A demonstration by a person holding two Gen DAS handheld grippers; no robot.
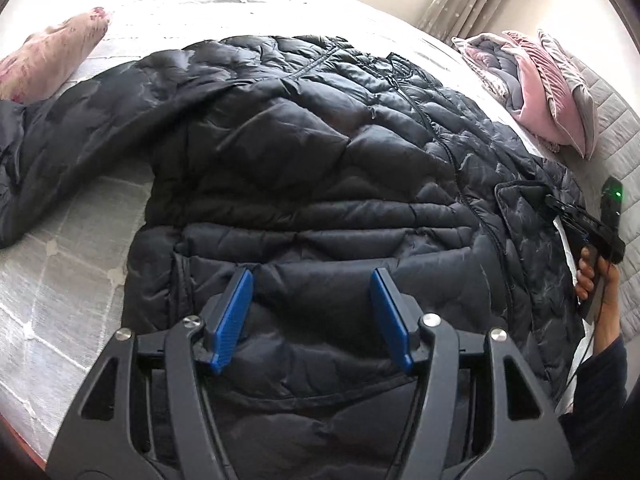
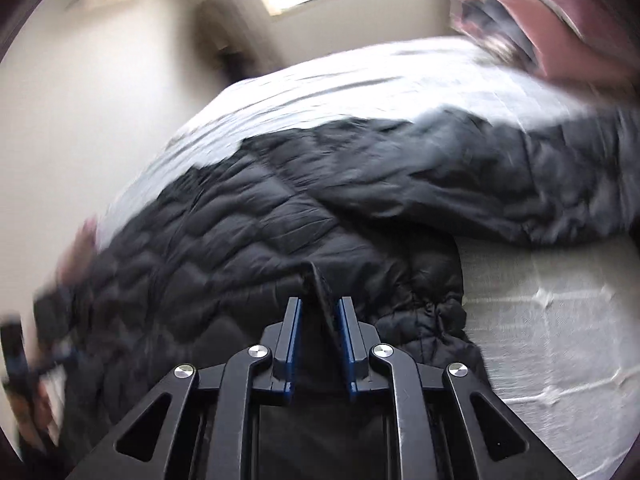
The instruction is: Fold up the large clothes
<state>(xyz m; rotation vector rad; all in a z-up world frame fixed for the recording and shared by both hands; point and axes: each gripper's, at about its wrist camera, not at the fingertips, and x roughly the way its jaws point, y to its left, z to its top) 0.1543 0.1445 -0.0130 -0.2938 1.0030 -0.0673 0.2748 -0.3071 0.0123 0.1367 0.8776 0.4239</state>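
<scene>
The black puffer jacket lies flat on the bed, its length running away ahead of the left gripper, whose jaws stand apart above its hem. The right gripper is clamped on a raised fold of the jacket's edge.

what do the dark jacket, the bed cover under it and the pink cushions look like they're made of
Jacket: looks like thin synthetic shell, nylon or polyester, with puffy fill; slight sheen, stitched quilting, fine wrinkles.
Bed cover: pale grey quilted fabric, matte, stitched in a grid; fibre unclear.
Pink cushions: probably velvet or a similar pile fabric; soft lustre and ribbed pleats.
</scene>
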